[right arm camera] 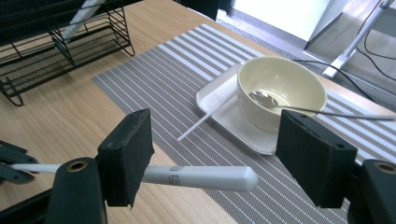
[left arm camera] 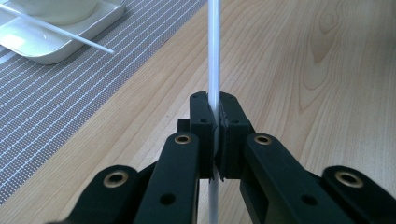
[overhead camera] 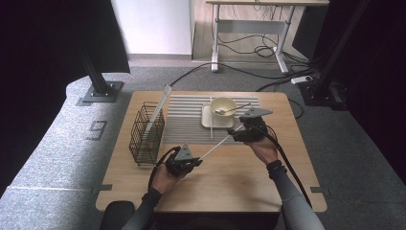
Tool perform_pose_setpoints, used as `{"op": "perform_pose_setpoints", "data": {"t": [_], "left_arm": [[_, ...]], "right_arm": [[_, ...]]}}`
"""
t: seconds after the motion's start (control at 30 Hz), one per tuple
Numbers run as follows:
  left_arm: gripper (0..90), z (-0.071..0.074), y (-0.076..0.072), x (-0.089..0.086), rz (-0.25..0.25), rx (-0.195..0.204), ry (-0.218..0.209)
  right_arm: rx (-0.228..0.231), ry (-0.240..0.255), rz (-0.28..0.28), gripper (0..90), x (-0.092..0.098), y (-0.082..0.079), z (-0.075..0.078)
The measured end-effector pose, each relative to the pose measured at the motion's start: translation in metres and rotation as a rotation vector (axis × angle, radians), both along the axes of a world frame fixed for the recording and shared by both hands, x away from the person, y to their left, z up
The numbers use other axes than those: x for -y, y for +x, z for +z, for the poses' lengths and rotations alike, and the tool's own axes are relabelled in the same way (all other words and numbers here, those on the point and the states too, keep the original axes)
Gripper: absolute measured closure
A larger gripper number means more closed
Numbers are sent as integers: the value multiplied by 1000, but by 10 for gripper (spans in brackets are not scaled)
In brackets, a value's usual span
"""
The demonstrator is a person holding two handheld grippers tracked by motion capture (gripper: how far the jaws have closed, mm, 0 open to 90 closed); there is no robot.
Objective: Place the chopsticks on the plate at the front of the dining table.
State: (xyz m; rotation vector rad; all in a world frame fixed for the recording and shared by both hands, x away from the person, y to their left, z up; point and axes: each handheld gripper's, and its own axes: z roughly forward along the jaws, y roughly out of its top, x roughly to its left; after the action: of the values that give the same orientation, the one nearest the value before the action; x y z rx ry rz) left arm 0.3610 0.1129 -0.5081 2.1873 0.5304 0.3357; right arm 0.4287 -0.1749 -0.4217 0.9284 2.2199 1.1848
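White chopsticks: one (left arm camera: 214, 56) clamped in left gripper (left arm camera: 214, 135), one (right arm camera: 205, 122) on plate (right arm camera: 219, 105), one bowl (right arm camera: 280, 88)

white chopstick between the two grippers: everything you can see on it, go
The white chopstick is a long slim rod, smooth and plastic-looking, tapering from a thick rounded butt with a small grey printed mark to a thin tip end. It lies roughly level above the wooden table, running diagonally. The left gripper is shut on its thin part. The thick end sits between the open fingers of the right gripper, close against the left pad; contact there is unclear. A second chopstick rests on the tray.
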Motion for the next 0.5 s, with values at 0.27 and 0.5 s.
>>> {"op": "perform_pose_setpoints", "data": {"t": [0.27, 0.5], "left_arm": [[859, 3, -2, 2, -11, -1, 13], [860, 2, -3, 5, -4, -14, 36]], "right_arm": [[-24, -4, -25, 274, 8, 4, -18], [-30, 4, -25, 241, 13, 1, -20]]}}
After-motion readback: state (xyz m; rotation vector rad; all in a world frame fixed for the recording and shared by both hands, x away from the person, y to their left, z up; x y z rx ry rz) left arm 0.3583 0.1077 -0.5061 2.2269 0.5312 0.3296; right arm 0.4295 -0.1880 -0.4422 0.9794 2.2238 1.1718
